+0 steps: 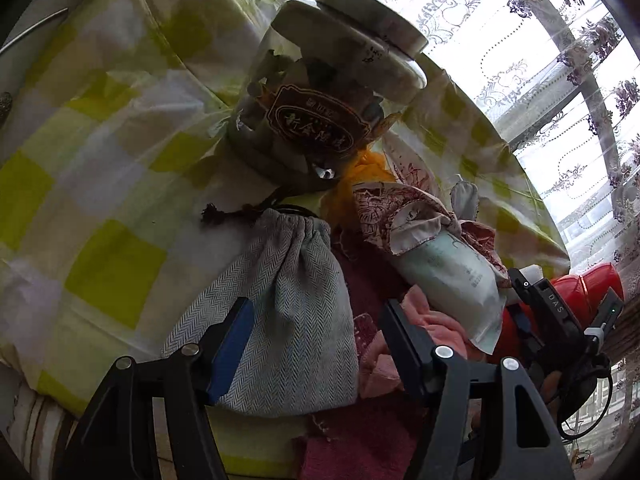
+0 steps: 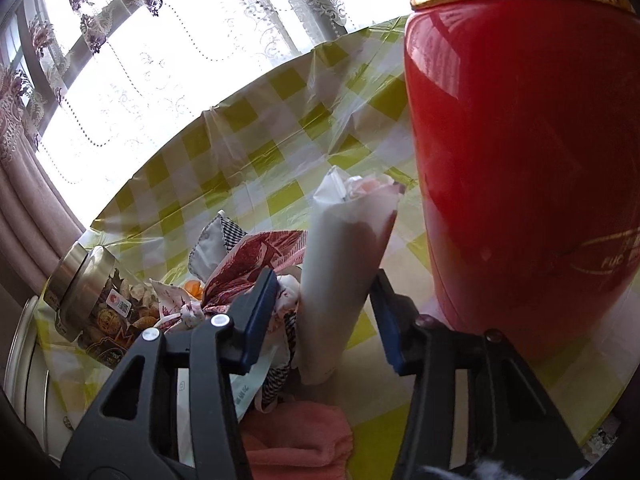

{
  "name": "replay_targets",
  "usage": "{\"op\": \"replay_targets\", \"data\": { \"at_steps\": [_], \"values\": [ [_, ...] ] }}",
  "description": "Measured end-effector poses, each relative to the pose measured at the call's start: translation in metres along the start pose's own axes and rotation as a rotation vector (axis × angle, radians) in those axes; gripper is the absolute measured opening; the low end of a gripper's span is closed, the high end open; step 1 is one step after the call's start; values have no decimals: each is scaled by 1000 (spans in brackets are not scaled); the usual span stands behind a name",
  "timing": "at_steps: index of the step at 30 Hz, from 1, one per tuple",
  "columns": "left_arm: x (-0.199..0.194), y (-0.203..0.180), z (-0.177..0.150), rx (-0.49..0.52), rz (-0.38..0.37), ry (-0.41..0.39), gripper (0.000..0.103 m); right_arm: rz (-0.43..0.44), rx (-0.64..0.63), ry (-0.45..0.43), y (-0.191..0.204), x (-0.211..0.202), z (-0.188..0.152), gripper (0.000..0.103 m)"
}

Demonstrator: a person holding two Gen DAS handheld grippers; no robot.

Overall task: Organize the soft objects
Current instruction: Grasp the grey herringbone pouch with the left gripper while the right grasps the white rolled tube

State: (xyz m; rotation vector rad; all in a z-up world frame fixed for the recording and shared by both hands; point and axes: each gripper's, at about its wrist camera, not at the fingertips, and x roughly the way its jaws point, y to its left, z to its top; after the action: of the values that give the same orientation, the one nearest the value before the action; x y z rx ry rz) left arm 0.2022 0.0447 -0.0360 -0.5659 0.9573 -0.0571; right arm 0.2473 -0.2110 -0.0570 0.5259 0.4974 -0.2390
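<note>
In the left wrist view my left gripper (image 1: 316, 332) is open around the lower part of a grey herringbone drawstring pouch (image 1: 296, 300) lying on the checked tablecloth (image 1: 100, 160). Right of it lie a pink cloth (image 1: 432, 320), a dark red cloth (image 1: 360, 432), a red-patterned cloth (image 1: 400, 208) and a pale soft packet (image 1: 456, 276). In the right wrist view my right gripper (image 2: 326, 312) is open around a white rolled soft packet (image 2: 340, 280) that stands tilted. The pink cloth (image 2: 296, 436) lies below it, and the red-patterned cloth (image 2: 256, 264) lies to its left.
A glass jar with a metal lid (image 1: 312, 108) lies tilted behind the pouch; it also shows in the right wrist view (image 2: 96, 304). A big red thermos (image 2: 520, 180) stands close to the right finger. Lace curtains and a window (image 2: 160, 60) are behind the table.
</note>
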Motion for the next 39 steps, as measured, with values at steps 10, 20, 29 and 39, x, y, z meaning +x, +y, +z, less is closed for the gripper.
{"op": "replay_targets", "data": {
  "at_steps": [10,20,29,39],
  "values": [
    [16,4,-8,11,31,54,27,33,-49,-23,2,-10,-3,33],
    [0,4,-11,14,-5,-5,9,39,-74,-55,-6,-32,-6,20],
    [-5,6,-15,7,-20,-8,9,-33,-115,73,-16,-29,-20,21],
    [-4,7,-15,4,-28,-8,9,-215,-324,175,6,-1,-29,54]
  ]
}}
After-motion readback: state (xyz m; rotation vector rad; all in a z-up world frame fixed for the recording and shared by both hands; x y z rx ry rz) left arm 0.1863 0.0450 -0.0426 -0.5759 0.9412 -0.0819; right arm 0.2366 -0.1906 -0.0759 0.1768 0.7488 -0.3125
